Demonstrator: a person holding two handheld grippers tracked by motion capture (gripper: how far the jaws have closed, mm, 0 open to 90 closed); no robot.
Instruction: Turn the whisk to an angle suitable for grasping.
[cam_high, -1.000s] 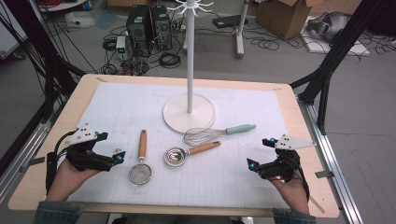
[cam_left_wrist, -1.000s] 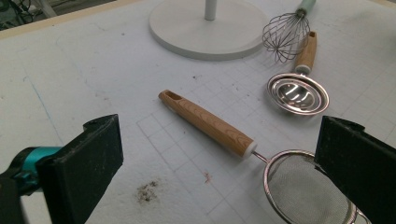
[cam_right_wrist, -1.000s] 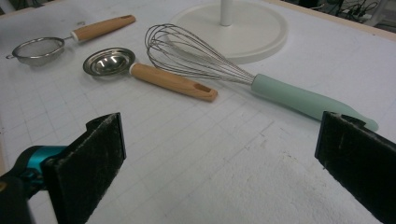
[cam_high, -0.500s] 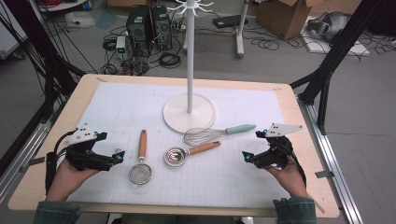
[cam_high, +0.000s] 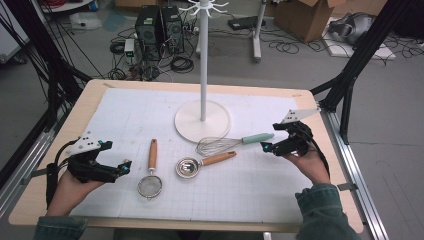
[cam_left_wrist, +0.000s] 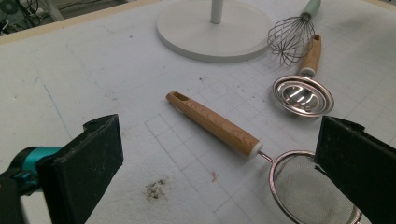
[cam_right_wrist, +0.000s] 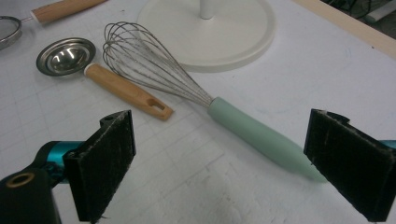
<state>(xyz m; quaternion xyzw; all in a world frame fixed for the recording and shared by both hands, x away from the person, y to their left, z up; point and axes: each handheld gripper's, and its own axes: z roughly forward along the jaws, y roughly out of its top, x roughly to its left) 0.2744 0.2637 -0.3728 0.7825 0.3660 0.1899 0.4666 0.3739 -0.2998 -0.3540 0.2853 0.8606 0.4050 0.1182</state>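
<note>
Whisk: a wire balloon whisk with a pale mint-green handle (cam_high: 235, 143) lies flat just right of centre in the high view, its wire head toward the stand's base and its handle end toward the right gripper.
Right gripper (cam_high: 270, 146): at the right of the high view, just beside the end of the green handle and not touching it. In the right gripper view the handle (cam_right_wrist: 261, 137) runs from mid-frame toward the lower right, its tip near the right-hand jaw.
Right jaws: wide apart; they have just been closing a little, with nothing pressed between them.
Step in hand: by my reading, the approach to the whisk handle, before any grip.
Next move: it calls for bringing the jaws astride the green handle, squared across its length, then closing on it; the handle is round and smooth, so a grip well back from the tip would hold better.
Left gripper (cam_high: 125, 167): low at the left of the high view, on the worktop, near the mesh strainer.
Left jaws: wide, holding nothing.
Strainer: a small round mesh strainer with a wooden handle (cam_high: 150, 177), lower centre-left; its rim sits by the right-hand jaw in the left gripper view (cam_left_wrist: 299, 186).
Scoop: a shiny steel round scoop with a wooden handle (cam_high: 202, 164), between strainer and whisk.
Stand: a white pole stand on a round white base (cam_high: 202, 121), upper centre, just behind the whisk head.
Worktop: a pale wooden worktop under a white gridded mat (cam_high: 280, 190).
</note>
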